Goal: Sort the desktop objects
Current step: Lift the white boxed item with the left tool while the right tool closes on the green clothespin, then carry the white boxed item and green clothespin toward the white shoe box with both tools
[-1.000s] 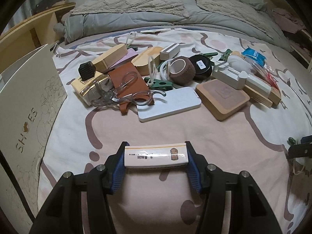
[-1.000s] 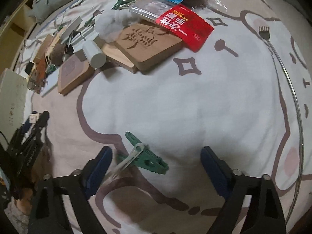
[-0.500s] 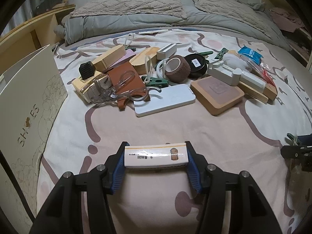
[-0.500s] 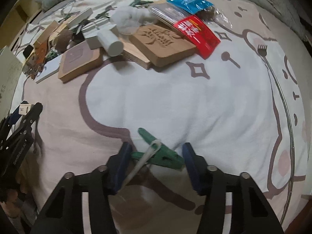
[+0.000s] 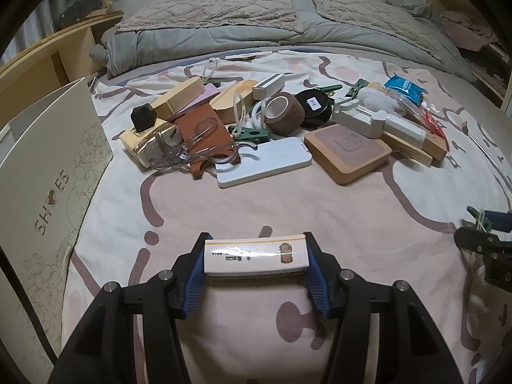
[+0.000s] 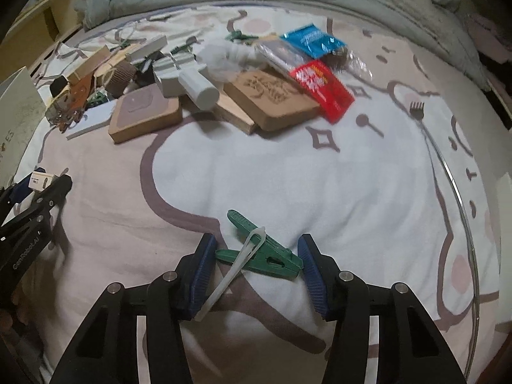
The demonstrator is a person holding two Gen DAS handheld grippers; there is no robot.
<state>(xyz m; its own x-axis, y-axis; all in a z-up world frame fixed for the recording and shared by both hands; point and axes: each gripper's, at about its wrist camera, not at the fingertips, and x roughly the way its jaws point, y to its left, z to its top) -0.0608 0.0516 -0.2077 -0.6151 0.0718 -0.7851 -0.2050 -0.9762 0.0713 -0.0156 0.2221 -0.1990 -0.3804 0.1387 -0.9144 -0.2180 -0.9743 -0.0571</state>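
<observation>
The right gripper [image 6: 256, 257] had closed on the green clothes peg [image 6: 260, 248]: a second before, its blue pads stood wide apart with the peg lying loose on the bed sheet [image 6: 288, 166] between them, and now both pads pressed on the two ends of the peg, while a white band [image 6: 236, 272] hung across it. In the right wrist view the pile of things also sat lower and nearer to the middle than a second before, and it looked blurred. The left gripper [image 5: 256, 264] had not changed. Its jaws held the small white box [image 5: 256, 256] by its two short ends, exactly as before, above the pink part of the sheet. In the left wrist view the pile lay in the same order: the roll of brown tape [image 5: 283, 113], the white flat case [image 5: 264, 164] and the wooden coaster [image 5: 347, 153] next to each other. At the right edge of that view the right gripper appeared with the green peg in it. The shoe box [image 5: 48, 176] stood at the left side.
</observation>
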